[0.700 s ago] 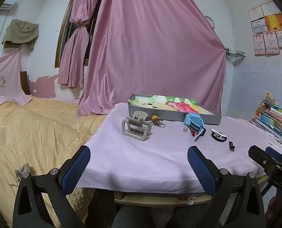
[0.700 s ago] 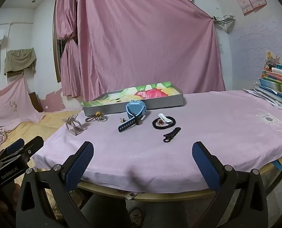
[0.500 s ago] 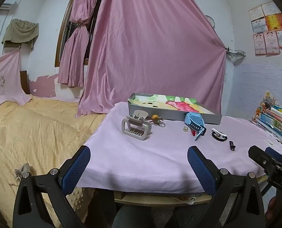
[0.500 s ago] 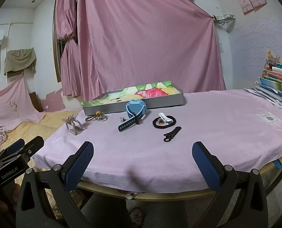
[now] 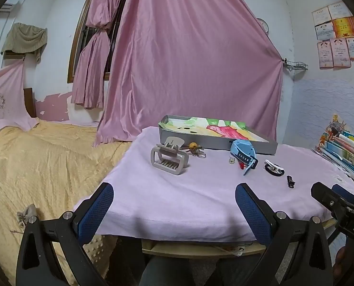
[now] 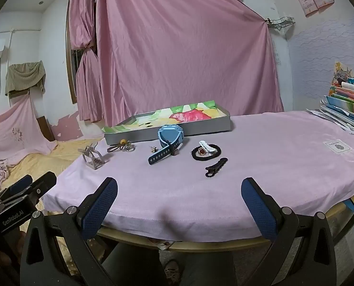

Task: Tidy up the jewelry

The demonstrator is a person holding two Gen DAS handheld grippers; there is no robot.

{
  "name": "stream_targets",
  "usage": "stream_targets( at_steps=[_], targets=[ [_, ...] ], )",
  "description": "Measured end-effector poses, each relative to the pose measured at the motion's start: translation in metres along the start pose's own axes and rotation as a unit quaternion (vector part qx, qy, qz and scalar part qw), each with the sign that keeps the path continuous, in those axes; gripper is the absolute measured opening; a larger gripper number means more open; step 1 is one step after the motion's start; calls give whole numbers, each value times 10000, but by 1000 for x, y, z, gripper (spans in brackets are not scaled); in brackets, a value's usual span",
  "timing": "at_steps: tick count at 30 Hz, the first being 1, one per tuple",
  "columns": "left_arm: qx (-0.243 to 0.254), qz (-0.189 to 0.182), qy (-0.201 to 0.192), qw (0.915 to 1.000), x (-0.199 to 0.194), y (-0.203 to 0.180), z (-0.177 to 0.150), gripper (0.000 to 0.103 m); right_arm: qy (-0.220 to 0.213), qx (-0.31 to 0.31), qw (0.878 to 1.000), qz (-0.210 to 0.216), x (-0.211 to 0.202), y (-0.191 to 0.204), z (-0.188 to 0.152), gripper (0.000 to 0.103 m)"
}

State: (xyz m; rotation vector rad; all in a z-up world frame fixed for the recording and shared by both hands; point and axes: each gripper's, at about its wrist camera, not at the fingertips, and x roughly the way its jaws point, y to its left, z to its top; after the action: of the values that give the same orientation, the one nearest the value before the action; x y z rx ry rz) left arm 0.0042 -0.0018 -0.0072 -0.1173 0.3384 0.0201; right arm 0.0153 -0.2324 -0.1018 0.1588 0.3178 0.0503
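On the pink-clothed table [image 5: 177, 195] lie a beige claw hair clip [image 5: 169, 159] [image 6: 93, 157], a brown cord with a yellow bead [image 5: 194, 147] [image 6: 121, 145], a small earring [image 6: 153, 148], a blue watch [image 5: 244, 153] [image 6: 168, 140], a black hair tie with a white clip and red ring [image 6: 206, 150] [image 5: 274, 168], and a small black clip [image 6: 216, 164] [image 5: 290, 181]. A grey tray [image 5: 215, 143] [image 6: 167, 131] with colourful lining stands behind them. My left gripper [image 5: 174, 205] and right gripper [image 6: 179, 197] are open and empty at the table's near edge.
A stack of books and papers [image 6: 346, 102] [image 5: 343, 147] sits on the table's right side. A bed with a yellow cover [image 5: 43, 157] lies to the left. A pink curtain [image 5: 188, 59] hangs behind the table.
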Motion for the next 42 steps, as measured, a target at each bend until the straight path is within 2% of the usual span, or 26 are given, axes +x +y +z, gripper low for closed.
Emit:
stream_targets(
  at_steps=[42],
  targets=[
    [9,-1,44,10000,0,-2,-3,103,27,98,9999,-23,0,-4,-3,102]
  ],
)
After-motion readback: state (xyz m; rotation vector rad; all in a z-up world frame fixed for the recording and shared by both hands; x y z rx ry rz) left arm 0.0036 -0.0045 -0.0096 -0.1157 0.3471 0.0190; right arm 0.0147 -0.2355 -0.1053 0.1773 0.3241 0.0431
